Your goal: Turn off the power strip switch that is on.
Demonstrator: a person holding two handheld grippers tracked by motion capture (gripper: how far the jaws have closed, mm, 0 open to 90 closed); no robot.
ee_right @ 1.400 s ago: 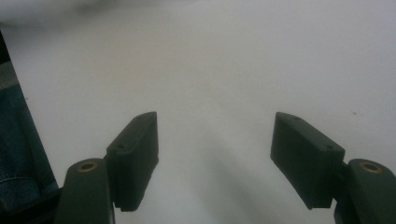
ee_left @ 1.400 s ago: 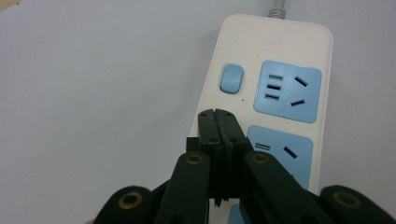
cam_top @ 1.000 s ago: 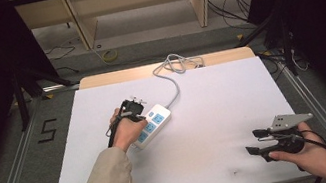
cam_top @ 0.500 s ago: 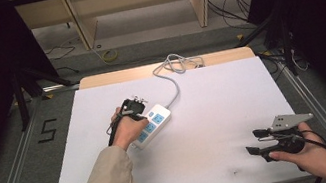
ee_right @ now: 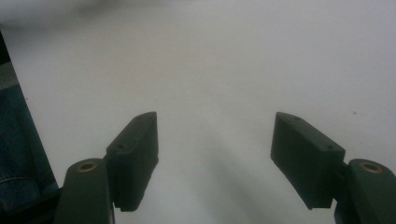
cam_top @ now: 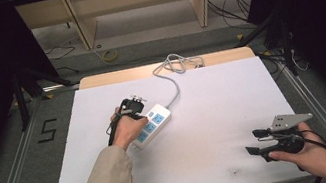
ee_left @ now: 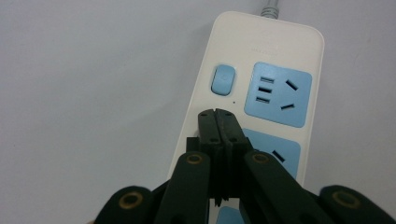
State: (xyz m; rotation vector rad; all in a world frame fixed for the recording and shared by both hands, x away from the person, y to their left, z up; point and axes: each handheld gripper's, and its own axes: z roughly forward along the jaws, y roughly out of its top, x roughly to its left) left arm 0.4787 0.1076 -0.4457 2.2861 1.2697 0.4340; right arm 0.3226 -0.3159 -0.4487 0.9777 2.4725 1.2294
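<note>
The left gripper (ee_left: 218, 114), jaws closed and empty, rests on the strip (ee_left: 261, 93) just below its switch (ee_left: 222, 80). If the tip slides sideways, it may miss the switch.

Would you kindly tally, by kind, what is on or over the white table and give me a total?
Power strip with its grey cable: 1
Tongs, jaws shut, over the strip, left: 1
Tongs, jaws open and empty, right: 1
Total: 3
</note>
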